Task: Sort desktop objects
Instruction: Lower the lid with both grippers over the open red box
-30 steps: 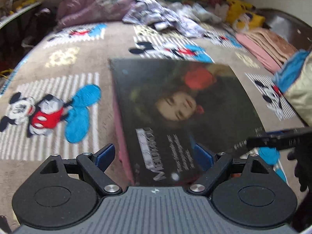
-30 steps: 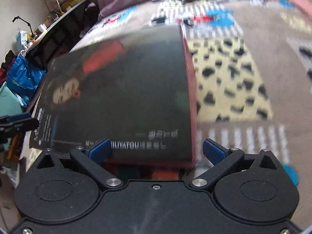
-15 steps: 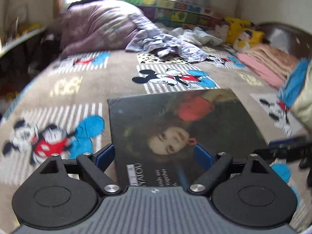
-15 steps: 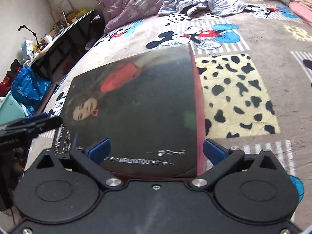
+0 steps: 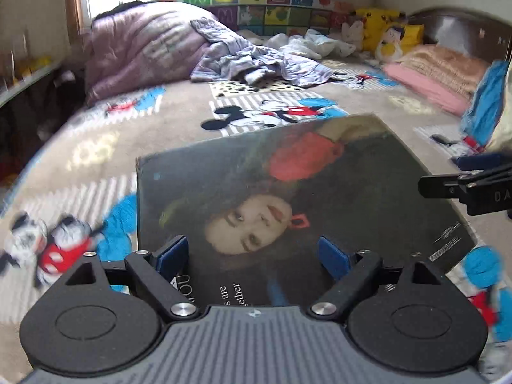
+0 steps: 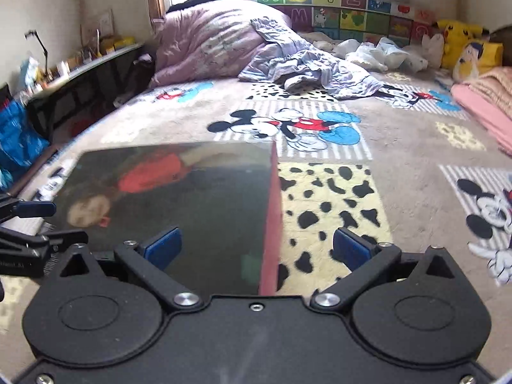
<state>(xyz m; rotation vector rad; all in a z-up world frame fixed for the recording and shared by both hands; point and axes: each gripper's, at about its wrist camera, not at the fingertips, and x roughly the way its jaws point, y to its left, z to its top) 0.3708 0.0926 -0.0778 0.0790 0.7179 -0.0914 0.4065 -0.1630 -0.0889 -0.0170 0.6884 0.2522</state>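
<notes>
A big dark book with a lady's face on the cover lies flat on the bed, on a blanket with cartoon mice.

The left hand-held gripper has its two blue fingers spread wide. They sit over the near edge of the book. I cannot tell if they touch it.

The right hand-held gripper is spread wide too. One blue finger is over the cover, and the other is over the spotted patch, past the book's red edge. It holds nothing.

A purple quilt is piled far back.
</notes>
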